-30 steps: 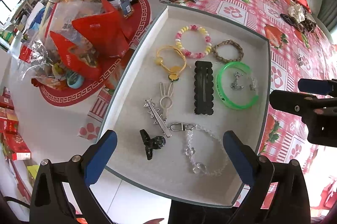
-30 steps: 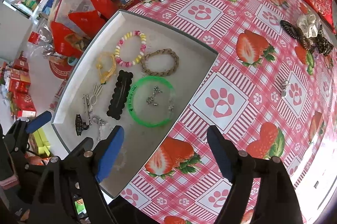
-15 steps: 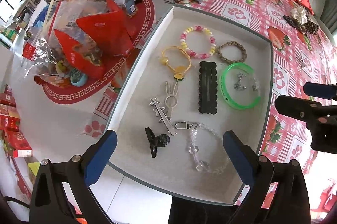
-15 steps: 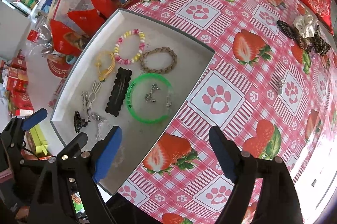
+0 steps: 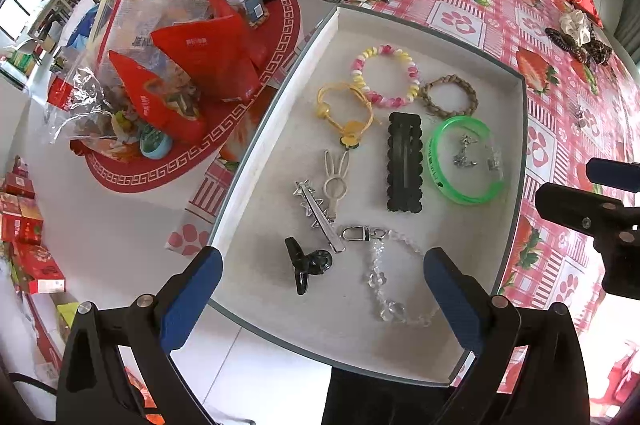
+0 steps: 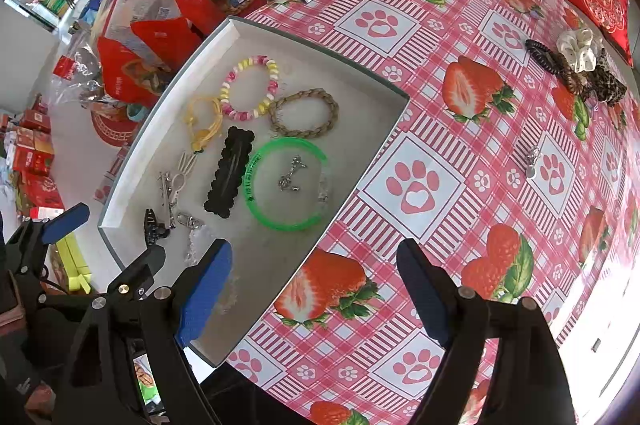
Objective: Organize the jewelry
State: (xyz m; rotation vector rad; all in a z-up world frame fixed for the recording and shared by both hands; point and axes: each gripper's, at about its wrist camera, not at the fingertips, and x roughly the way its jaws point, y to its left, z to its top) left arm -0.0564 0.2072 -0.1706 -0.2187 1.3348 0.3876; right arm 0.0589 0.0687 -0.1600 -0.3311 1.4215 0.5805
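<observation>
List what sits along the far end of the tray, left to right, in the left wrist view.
Yellow cord bracelet → pink, yellow and white beaded bracelet → brown braided rope bracelet, inside the white tray.

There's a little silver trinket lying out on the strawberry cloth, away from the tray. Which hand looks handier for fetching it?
Probably the right. The right gripper hangs open over the tablecloth, on the silver trinket's side of the tray. The left gripper, also open, hovers over the tray's near end.
</observation>
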